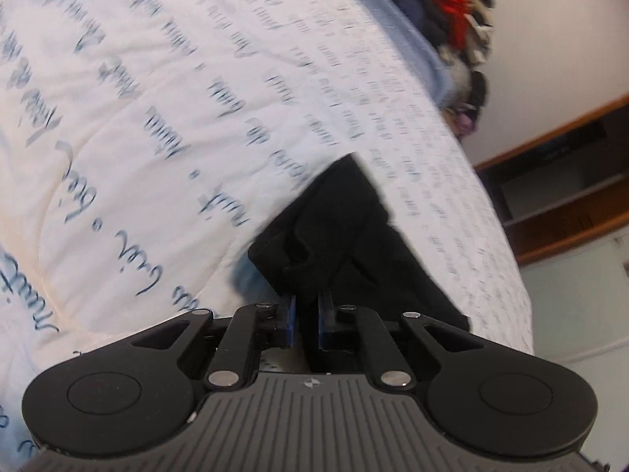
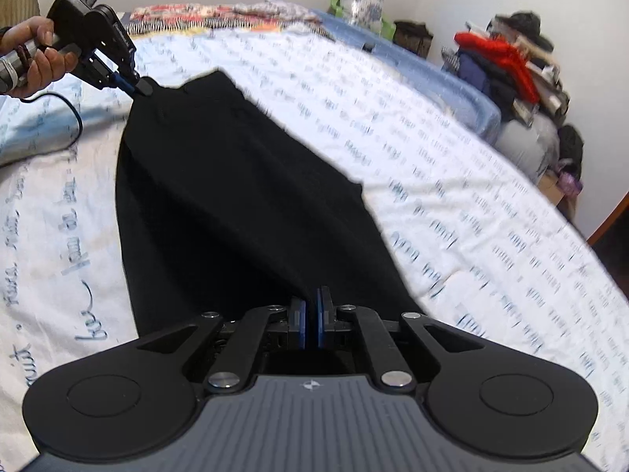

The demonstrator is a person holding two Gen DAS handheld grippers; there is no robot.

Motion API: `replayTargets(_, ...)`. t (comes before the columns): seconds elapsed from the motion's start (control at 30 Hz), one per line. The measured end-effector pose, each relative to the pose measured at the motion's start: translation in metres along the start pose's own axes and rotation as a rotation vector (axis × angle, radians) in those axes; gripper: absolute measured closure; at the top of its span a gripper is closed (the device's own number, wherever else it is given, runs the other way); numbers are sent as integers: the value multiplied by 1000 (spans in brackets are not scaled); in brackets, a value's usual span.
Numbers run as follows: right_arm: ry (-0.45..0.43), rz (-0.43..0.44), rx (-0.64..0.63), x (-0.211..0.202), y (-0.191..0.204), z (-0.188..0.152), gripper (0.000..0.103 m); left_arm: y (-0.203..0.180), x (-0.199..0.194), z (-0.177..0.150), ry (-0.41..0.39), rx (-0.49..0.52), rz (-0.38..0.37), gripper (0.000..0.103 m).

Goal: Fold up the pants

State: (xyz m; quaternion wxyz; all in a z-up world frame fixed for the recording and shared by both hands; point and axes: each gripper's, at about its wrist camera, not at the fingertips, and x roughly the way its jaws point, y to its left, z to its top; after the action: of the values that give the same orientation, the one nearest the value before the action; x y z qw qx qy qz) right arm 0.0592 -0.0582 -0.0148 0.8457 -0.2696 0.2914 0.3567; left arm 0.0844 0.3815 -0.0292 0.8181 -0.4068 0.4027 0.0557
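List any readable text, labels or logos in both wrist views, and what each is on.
"bee": a loose guess at one handwritten-style word printed on the white bedspread.
The remaining script on the bedspread, in both views: motion-blurred, unreadable.
Small emblem on the right gripper body: a mark, no letters.
The same emblem on the left gripper body: no letters.
Black pants: no label visible.

Matt black cloth pants (image 2: 236, 196) on quilted cotton-like bedspread (image 2: 452, 165)
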Motion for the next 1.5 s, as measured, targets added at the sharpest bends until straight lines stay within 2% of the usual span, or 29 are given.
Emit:
replayTargets(0.13, -36, -5, 4, -18, 1, 1, 98, -11, -12, 4, -22, 38, -48, 96)
replayTargets(0.2, -21, 7, 7, -14, 3, -2, 98, -14, -5, 8, 8, 40, -44, 95)
replayTargets(0.27, 3, 14, 2, -6, 5, -5, 98, -11, 2, 9, 45, 14, -26, 89)
replayTargets(0.33, 12, 15, 2, -1, 5, -5, 98, -10, 5, 3, 53, 10, -9, 89)
replayTargets(0.53, -14, 16, 34, -5, -8, -1, 98, 9, 15, -11, 69, -77, -42, 87)
replayTargets(0.6, -8, 21, 27, -5, -10, -1, 98, 16, 23, -7, 82, -120, -46, 75)
replayTargets(0.63, -4, 21, 21, -5, -9, 0, 98, 18, 27, -4, 89, -128, -46, 66)
replayTargets(0.7, 1, 21, 19, -4, -7, -1, 98, 17, 34, -1, 97, -128, -34, 68)
replayTargets(0.73, 3, 23, 21, -4, -7, -1, 98, 13, 34, 1, 86, -97, -18, 76)
replayTargets(0.77, 4, 21, 22, -4, -6, -1, 98, 7, 32, 4, 58, -49, 14, 94)
replayTargets(0.83, 6, 20, 10, -9, -1, -2, 98, -3, 23, 11, 26, 2, 11, 96)
replayTargets(0.93, -11, 5, -31, -26, 11, 1, 98, -20, 1, 21, -25, 71, -39, 96)
replayTargets(1.0, -20, -5, -64, -37, 22, 1, 98, -25, 1, 24, -41, 113, -10, 95)
replayTargets(1.07, -7, 18, -71, -33, 38, -5, 98, -19, 21, 25, 5, 146, 61, 95)
replayTargets(1.1, 21, 50, -88, -24, 50, -13, 98, -10, 31, 24, 38, 124, 87, 95)
replayTargets(1.13, 47, 58, -110, -16, 60, -20, 98, -3, 40, 24, 73, 91, 90, 96)
replayTargets(1.2, 95, 48, -148, -1, 73, -32, 98, 0, 37, 21, 74, 70, 63, 96)
replayTargets(1.27, 79, 39, -117, -4, 71, -32, 98, -5, 22, 21, 45, 93, 16, 95)
replayTargets(1.3, 58, 30, -97, -9, 69, -30, 98, -7, 17, 22, 33, 101, 15, 94)
replayTargets(1.37, 32, 20, -58, -12, 68, -30, 98, -4, 24, 21, 47, 114, 54, 87)
replayTargets(1.43, 50, 26, -41, -3, 70, -36, 97, 7, 42, 14, 65, 117, 90, 81)
replayTargets(1.5, 58, 10, -13, 5, 73, -42, 95, 9, 42, 8, 18, 116, 70, 81)
